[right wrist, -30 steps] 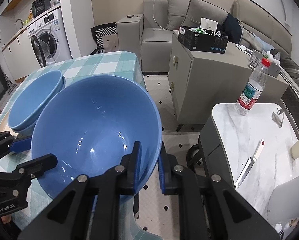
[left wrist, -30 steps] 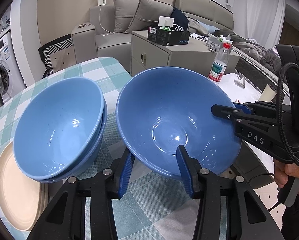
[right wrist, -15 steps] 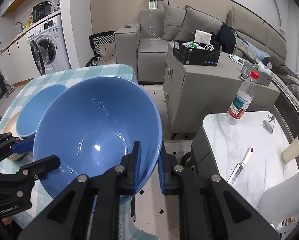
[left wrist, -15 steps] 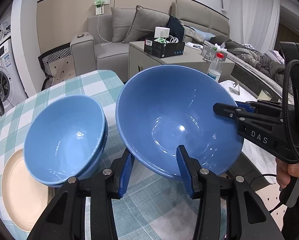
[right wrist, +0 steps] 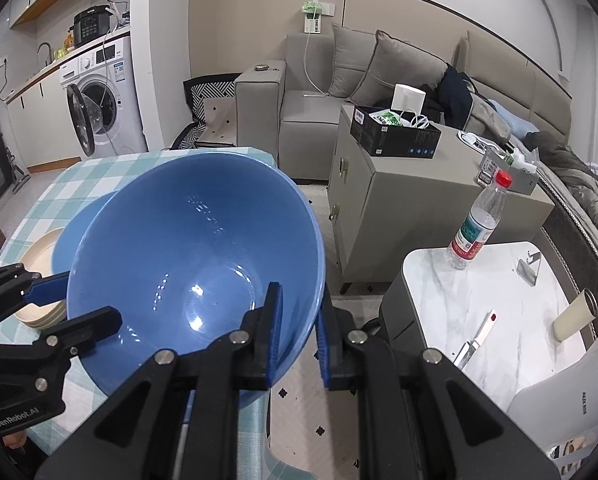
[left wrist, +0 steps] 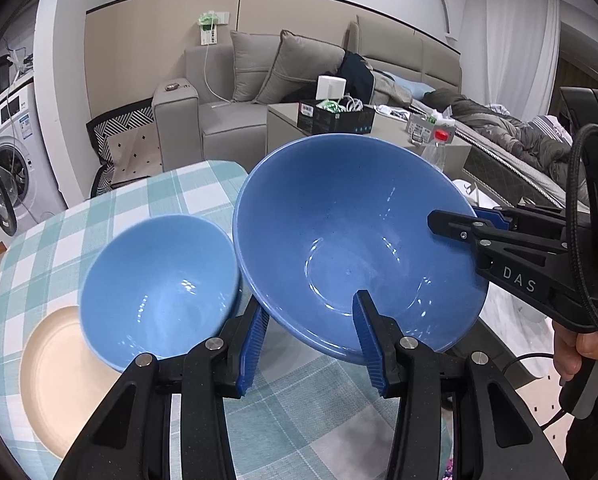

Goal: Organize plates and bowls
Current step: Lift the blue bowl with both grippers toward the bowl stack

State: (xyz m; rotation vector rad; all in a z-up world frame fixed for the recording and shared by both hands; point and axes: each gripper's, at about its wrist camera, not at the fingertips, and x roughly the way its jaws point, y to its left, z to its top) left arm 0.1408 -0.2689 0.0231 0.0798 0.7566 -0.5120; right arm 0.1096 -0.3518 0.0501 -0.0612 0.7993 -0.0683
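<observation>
A large blue bowl (left wrist: 359, 248) is hanging tilted in the air over the near edge of the checked table (left wrist: 131, 204), gripped at two spots on its rim. The left gripper (left wrist: 311, 344) is standing fairly wide, one finger inside the bowl and the other under its outer wall; whether its pads are actually pinching the rim cannot be told. The right gripper (right wrist: 297, 336) is nearly closed, with its two blue pads squeezing the bowl's rim between them. In the left wrist view that same gripper is coming in from the bowl's right side, a hand (left wrist: 587, 356) holding its handle.

Left of the bowl, a stack of blue bowls (left wrist: 159, 288) is sitting on the table, close by the raised bowl's rim, though touching cannot be told. A stack of beige plates (left wrist: 55, 380) is lying just left of those bowls, partly under their edge.

To the right of the bowl, a white marble side table (right wrist: 495, 292) is carrying a water bottle (right wrist: 479, 224), a knife (right wrist: 475, 340) and a beige cup (right wrist: 575, 316) lying on its side. Beyond the bowl, a grey cabinet (right wrist: 399, 208) is bearing a black box (right wrist: 395, 132), with a grey sofa (right wrist: 315, 96) behind it.
</observation>
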